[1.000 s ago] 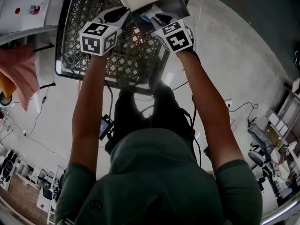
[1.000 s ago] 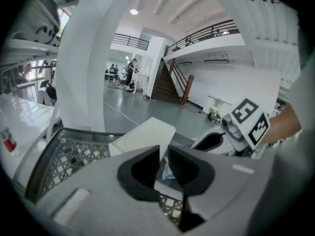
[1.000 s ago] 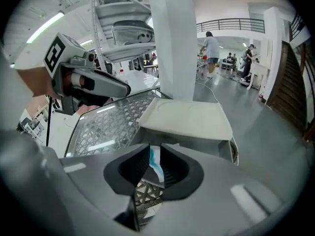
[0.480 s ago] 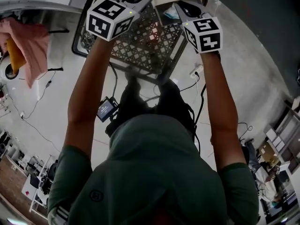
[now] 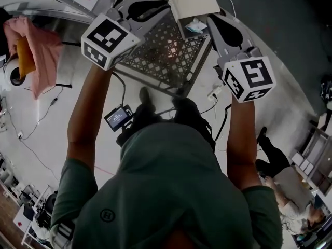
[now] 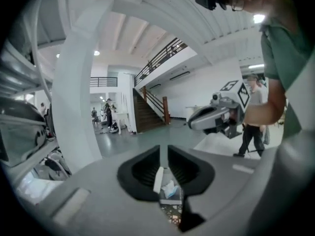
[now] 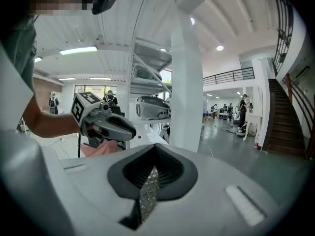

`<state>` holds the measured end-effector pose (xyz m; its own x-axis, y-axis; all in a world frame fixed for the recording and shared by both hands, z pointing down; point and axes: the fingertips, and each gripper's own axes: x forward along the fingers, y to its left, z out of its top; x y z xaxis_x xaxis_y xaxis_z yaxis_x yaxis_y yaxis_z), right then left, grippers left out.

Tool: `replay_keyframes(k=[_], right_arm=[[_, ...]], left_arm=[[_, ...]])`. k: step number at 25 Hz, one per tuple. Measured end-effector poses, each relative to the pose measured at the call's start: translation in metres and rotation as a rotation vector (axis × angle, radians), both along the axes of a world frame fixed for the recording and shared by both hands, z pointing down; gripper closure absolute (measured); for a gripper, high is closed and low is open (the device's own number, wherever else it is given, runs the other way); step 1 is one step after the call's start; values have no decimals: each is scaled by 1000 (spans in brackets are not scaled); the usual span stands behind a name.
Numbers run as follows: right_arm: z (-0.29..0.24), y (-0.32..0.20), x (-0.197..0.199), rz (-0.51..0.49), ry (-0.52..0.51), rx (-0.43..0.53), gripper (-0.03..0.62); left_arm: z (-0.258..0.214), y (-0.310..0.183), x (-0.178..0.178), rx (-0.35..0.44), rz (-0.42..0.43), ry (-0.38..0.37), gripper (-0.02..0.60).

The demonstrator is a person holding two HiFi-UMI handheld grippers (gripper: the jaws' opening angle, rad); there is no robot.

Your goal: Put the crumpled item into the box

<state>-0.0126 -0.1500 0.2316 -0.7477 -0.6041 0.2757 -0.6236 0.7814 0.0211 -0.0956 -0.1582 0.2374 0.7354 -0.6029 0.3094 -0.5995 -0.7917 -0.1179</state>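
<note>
On the metal mesh table (image 5: pixel 155 51) stands a white box (image 5: pixel 194 5) with its flap raised. The crumpled item (image 5: pixel 196 26), white with blue, lies right under that flap, seemingly in the box's open lower part, with neither gripper touching it. My left gripper (image 5: pixel 165 5) hovers left of the box, its jaws a narrow gap apart with nothing between them. Through that gap the box (image 6: pixel 158 180) and the crumpled item (image 6: pixel 171 188) show far below. My right gripper (image 5: pixel 212 18) is just right of the box, shut and empty. Its jaws (image 7: pixel 153 154) meet above the mesh.
A pink cloth (image 5: pixel 36 51) hangs at the left beside the table. Cables and a small device (image 5: pixel 118 117) lie on the floor by the person's feet. Another person (image 5: pixel 282 178) sits at the right. Each gripper view shows the other gripper (image 6: pixel 189 124) (image 7: pixel 129 131) raised opposite it.
My right gripper has drawn back to the right, off the box, and the crumpled item stays there free. Both grippers sit lower and wider apart in the head view.
</note>
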Motion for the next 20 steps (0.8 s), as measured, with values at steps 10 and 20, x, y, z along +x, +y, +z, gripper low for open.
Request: replay_keyframes(k=[10,20], right_arm=[[-88,109,-3,-17,-38,128,589],[-110,171,-7,28,-13,128,589]], left_arm=[[-71,102,-67,109,-90,43,531],[-115,166,-127,189,-179,97,532]])
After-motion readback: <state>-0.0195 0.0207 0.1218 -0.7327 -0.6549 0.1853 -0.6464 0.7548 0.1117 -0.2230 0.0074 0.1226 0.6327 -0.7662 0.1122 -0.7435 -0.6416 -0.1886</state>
